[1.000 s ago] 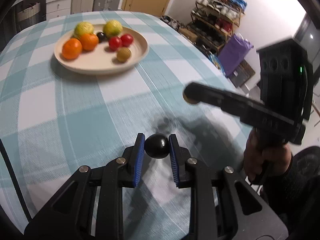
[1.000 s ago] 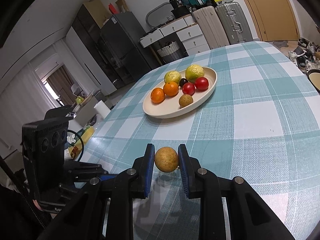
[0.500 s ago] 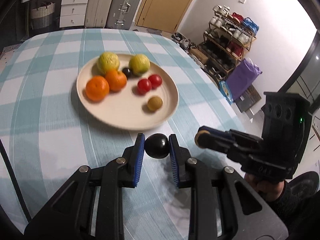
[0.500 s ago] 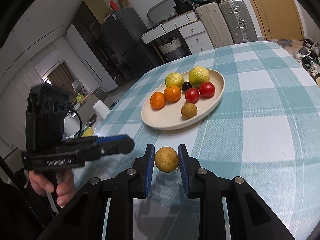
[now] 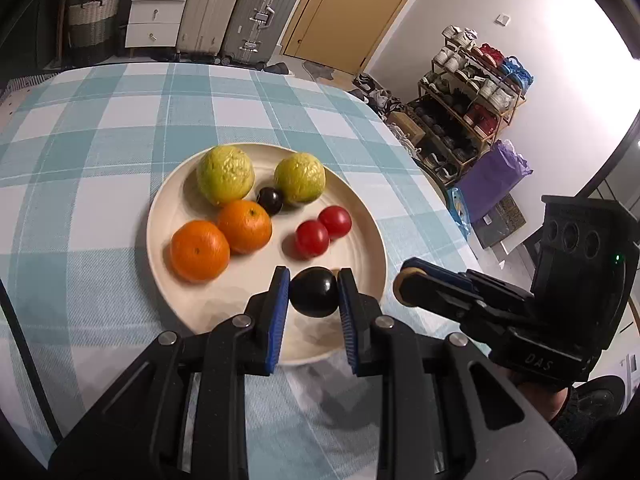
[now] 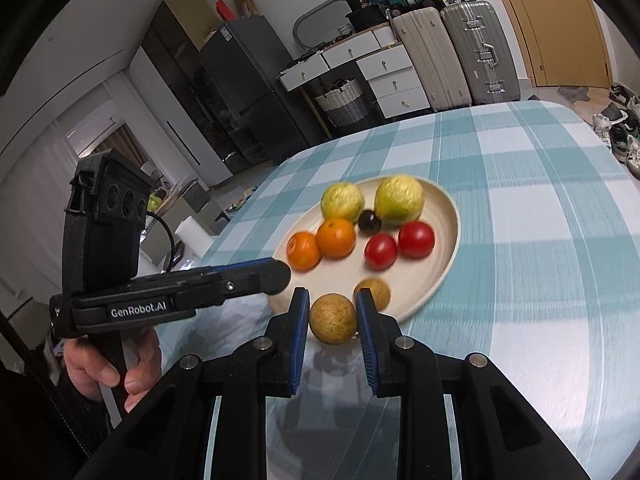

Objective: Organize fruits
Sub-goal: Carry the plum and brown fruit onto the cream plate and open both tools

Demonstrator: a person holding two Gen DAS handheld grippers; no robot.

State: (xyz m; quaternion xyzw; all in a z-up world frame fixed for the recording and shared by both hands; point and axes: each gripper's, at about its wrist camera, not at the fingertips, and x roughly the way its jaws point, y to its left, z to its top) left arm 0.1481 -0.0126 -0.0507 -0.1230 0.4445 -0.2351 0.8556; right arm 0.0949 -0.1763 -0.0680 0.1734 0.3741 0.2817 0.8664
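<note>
My left gripper (image 5: 313, 280) is shut on a dark round fruit (image 5: 314, 294) and hovers over the near part of a cream plate (image 5: 160, 208). On the plate lie two yellow-green fruits (image 5: 225, 174), two oranges (image 5: 199, 250), two red tomatoes (image 5: 312, 238) and a small dark fruit (image 5: 270, 200). My right gripper (image 6: 333, 300) is shut on a brown round fruit (image 6: 333, 319) just short of the plate's near rim (image 6: 448, 216). A second brown fruit (image 6: 374, 292) rests on the plate behind it. The left gripper (image 6: 280, 276) shows side-on to the left of mine.
The plate sits on a table with a teal and white checked cloth (image 5: 100, 128). A hand (image 6: 104, 364) grips the left tool's handle. Suitcases (image 6: 476, 56), drawers and a shoe rack (image 5: 472, 92) stand beyond the table edges.
Both grippers have travelled across the cloth toward the plate with their fruits still held. The left one now hangs over the plate's near part; the right one has reached its rim.
</note>
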